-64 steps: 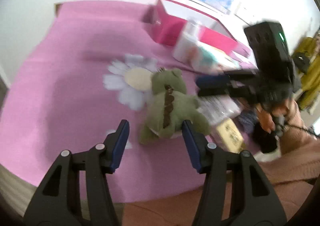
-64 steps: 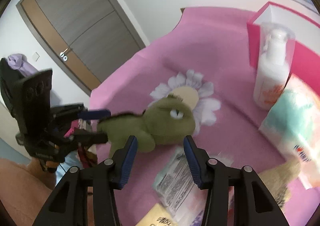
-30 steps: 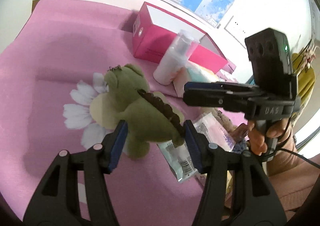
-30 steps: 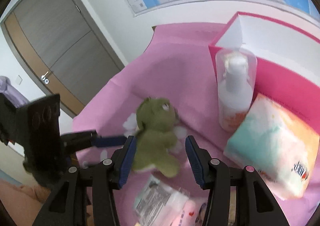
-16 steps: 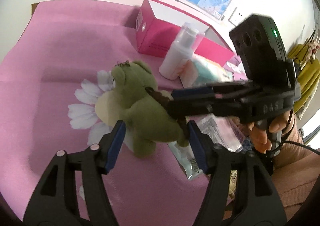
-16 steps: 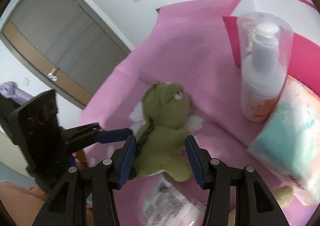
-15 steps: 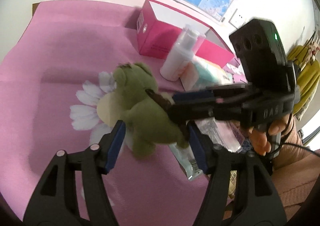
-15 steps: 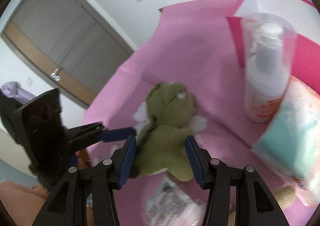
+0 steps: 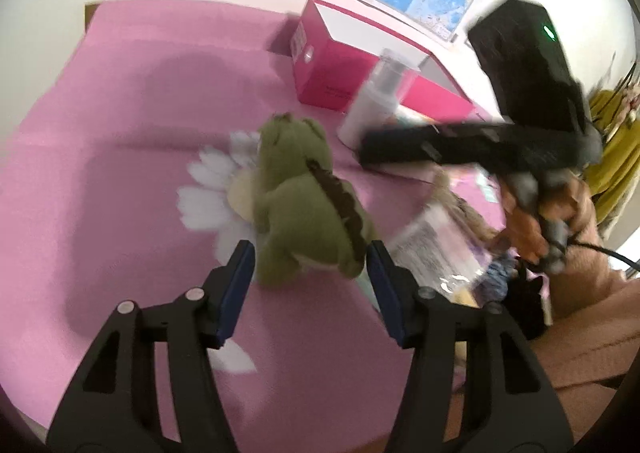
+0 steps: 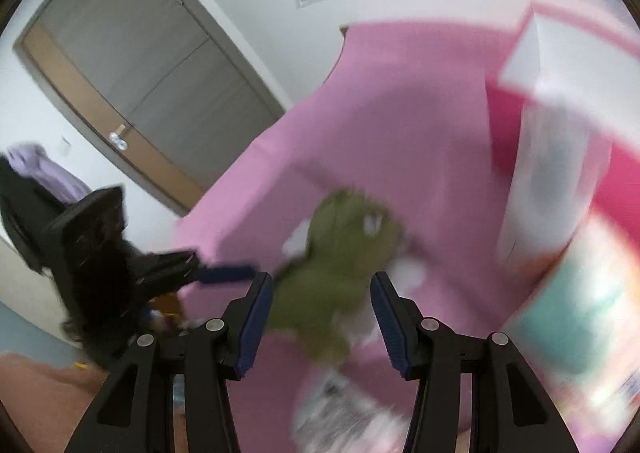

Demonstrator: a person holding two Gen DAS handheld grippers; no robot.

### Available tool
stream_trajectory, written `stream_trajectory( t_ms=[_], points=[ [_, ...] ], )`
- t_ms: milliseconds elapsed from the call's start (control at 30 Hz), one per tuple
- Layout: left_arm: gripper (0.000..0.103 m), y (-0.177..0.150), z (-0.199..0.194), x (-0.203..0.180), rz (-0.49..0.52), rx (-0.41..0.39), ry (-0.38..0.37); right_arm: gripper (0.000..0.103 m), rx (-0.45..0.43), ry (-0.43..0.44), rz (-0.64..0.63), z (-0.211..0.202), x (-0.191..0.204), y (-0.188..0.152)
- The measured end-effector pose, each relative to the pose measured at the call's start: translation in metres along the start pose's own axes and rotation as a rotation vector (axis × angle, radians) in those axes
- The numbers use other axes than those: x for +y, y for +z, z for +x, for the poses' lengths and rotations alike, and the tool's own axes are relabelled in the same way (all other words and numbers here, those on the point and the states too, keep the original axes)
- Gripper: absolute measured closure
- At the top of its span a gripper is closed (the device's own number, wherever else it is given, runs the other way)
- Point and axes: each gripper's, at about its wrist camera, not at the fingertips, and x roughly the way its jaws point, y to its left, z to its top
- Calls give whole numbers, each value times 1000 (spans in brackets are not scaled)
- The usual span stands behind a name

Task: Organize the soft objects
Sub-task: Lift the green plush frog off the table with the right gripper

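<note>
A green plush dinosaur (image 9: 304,205) with a brown back ridge stands upright over a white flower print (image 9: 208,189) on the pink cloth. My left gripper (image 9: 310,257) is closing on its lower body, and both blue pads touch its flanks. My right gripper (image 9: 364,151) hangs open and empty to the right of the plush's head, in front of the lotion bottle. In the blurred right wrist view the plush (image 10: 344,253) lies beyond the right gripper (image 10: 322,293), with the left gripper (image 10: 224,273) reaching its back from the left.
A pink box (image 9: 332,69) and a white lotion bottle (image 9: 372,109) stand behind the plush. A plastic packet (image 9: 432,249) and a tan furry thing (image 9: 452,197) lie to its right. A teal tissue pack (image 10: 592,313) sits by the bottle. A person's hand (image 9: 532,213) holds the right gripper.
The right gripper's finger has left the plush's back and moved up toward the bottle. The left jaws widened a little and narrowed again around the plush, which stays between them.
</note>
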Motion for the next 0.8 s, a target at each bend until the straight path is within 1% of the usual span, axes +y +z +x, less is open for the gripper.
stream_trajectory(
  t_ms=[167, 200, 267, 300, 367, 400, 433, 467, 500, 533, 600, 633, 767, 800],
  points=[
    [44, -15, 9, -6, -52, 59, -144, 48, 17, -77, -83, 19, 9, 25],
    [44, -16, 12, -8, -57, 67, -156, 47, 19, -88, -87, 20, 8, 27],
    [44, -14, 20, -8, -72, 74, -151, 40, 50, -85, -84, 29, 5, 34],
    [44, -12, 24, -7, -88, 75, -155, 39, 68, -84, -88, 34, 4, 36],
    [45, -9, 29, -1, -131, 77, -173, 39, 92, -112, -100, 47, 3, 41],
    [48, -7, 31, 4, -157, 77, -170, 39, 102, -110, -105, 51, 4, 42],
    [55, -6, 32, 9, -178, 76, -162, 38, 113, -112, -116, 54, 4, 41],
    [62, -5, 32, 13, -195, 75, -162, 40, 115, -130, -129, 54, 5, 40],
    [65, -5, 32, 19, -226, 75, -172, 43, 121, -138, -138, 54, 6, 38],
    [67, -5, 32, 26, -260, 83, -202, 46, 123, -147, -148, 53, 5, 34],
    [66, -5, 32, 30, -280, 87, -231, 50, 116, -146, -154, 46, 4, 28],
    [66, -5, 31, 30, -277, 87, -225, 51, 114, -148, -147, 45, 3, 27],
    [67, 0, 27, 29, -271, 80, -217, 51, 105, -153, -50, 25, -11, 13],
    [67, 2, 23, 30, -266, 70, -202, 51, 101, -161, -40, 22, -12, 10]
  ],
)
